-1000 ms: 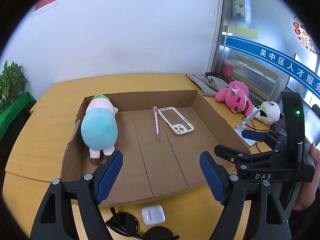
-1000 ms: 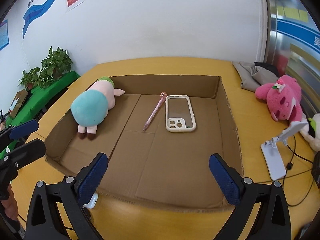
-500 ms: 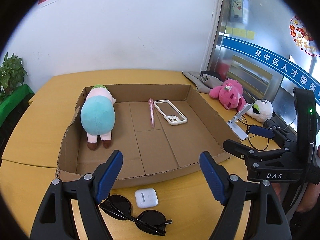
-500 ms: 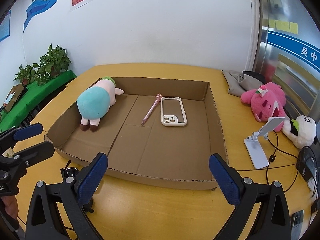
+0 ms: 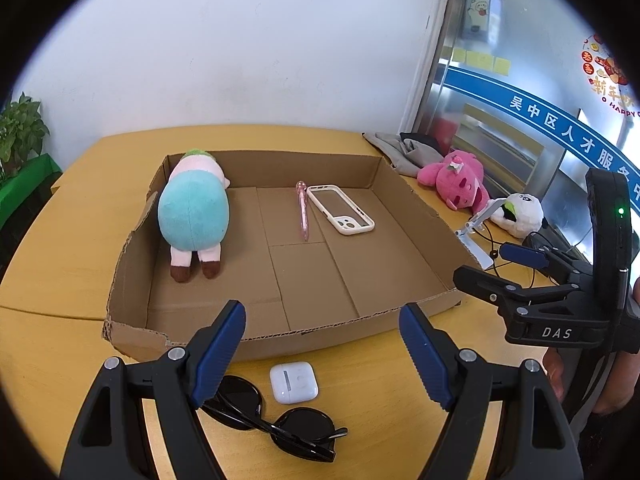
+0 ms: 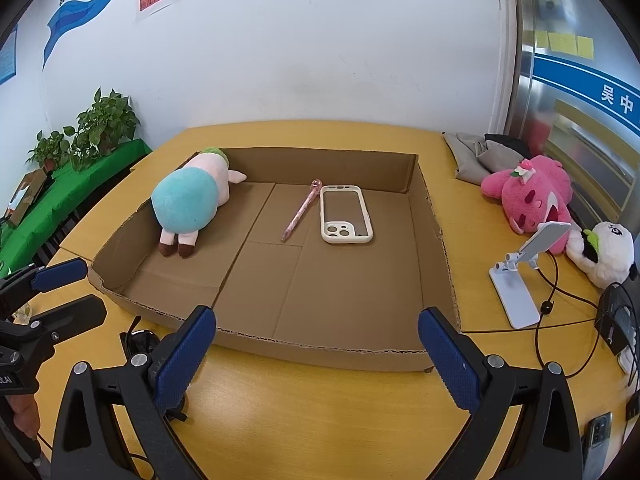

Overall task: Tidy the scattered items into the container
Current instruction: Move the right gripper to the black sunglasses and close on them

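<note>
Black sunglasses (image 5: 276, 420) and white earbud case (image 5: 294, 382) now show fully under the left gripper (image 5: 322, 354), jaws wide and empty.
Both views have drawn back since a second ago, off the cardboard tray (image 5: 280, 338); the right gripper (image 6: 316, 360), lettered "DAS", gapes empty too; both items lie on the tabletop (image 5: 60, 360), just outside the tray.

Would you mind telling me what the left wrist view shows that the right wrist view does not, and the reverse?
Only the left wrist view shows the white earbud case and the whole pair of black sunglasses on the table before the box. Only the right wrist view shows the potted plants on green cloth. Both show the cardboard box holding the plush pig, pink pen and phone case.
</note>
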`<action>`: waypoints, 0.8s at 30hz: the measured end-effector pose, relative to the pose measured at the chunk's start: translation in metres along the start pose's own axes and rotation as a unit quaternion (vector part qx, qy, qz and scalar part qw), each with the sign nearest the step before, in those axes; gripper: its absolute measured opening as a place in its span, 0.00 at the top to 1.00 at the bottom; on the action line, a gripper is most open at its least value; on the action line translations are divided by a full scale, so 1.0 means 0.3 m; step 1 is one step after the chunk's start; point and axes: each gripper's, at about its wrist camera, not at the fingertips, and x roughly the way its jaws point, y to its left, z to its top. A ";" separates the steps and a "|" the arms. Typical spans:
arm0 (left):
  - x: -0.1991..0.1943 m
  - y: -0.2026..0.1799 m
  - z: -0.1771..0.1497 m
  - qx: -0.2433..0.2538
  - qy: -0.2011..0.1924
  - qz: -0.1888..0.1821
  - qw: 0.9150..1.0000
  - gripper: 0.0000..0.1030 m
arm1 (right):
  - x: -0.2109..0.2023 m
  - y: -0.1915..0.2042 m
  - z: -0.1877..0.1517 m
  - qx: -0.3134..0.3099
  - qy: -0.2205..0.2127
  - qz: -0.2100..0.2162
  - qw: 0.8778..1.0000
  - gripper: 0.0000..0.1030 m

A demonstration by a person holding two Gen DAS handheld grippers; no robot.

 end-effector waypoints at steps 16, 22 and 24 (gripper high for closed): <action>0.032 0.174 -0.077 -0.070 0.032 0.005 0.997 0.23 | 0.072 0.097 -0.074 -0.039 0.041 0.053 0.997 0.00; 0.043 0.280 -0.126 -0.121 0.052 -0.003 0.991 0.23 | 0.128 0.242 -0.159 -0.092 0.083 0.140 0.982 0.00; 0.054 0.305 -0.139 -0.134 0.061 -0.007 0.989 0.23 | 0.147 0.290 -0.185 -0.100 0.096 0.172 0.975 0.00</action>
